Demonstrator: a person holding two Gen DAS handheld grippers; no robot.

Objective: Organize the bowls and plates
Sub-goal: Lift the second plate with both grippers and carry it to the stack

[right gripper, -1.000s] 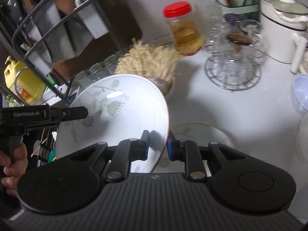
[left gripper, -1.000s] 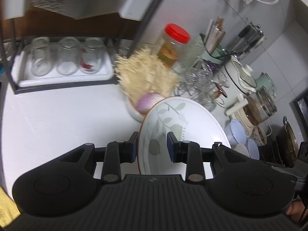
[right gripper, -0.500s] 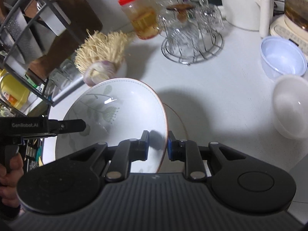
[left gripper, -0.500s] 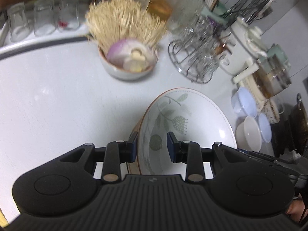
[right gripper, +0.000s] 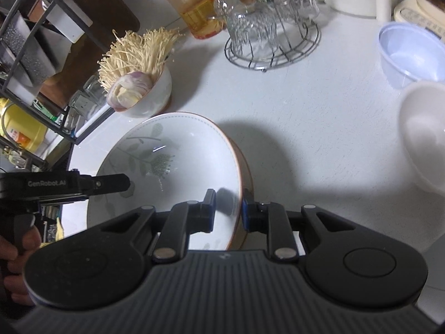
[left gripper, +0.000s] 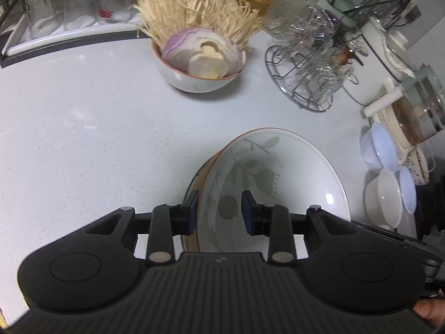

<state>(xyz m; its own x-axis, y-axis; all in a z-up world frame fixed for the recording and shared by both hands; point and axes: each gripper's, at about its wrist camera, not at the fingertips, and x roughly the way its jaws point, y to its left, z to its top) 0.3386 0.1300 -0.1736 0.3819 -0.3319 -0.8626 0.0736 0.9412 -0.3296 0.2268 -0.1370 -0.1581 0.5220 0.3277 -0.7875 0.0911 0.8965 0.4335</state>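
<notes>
A white plate with a leaf print and brown rim (left gripper: 292,172) (right gripper: 180,150) is held low over the counter. It rests on or just above another brown-rimmed plate (right gripper: 246,167), seen only as a sliver; contact is unclear. My left gripper (left gripper: 219,213) is shut on the plate's near rim. My right gripper (right gripper: 227,210) is shut on the opposite rim. The left gripper also shows in the right wrist view (right gripper: 83,185). Small white and pale blue bowls (left gripper: 386,192) (right gripper: 411,53) sit to the right.
A bowl of enoki mushrooms and onion (left gripper: 200,64) stands behind the plate. A wire rack of glass cups (left gripper: 308,64), a red-lidded jar (right gripper: 194,14), a tray of upturned glasses (left gripper: 72,14) and appliances (left gripper: 411,105) line the back and right. A dish rack (right gripper: 33,41) stands at left.
Both grippers have lowered the leaf-print plate from a raised, tilted hold down toward the counter, onto the plate beneath. The grip on both rims is unchanged.
</notes>
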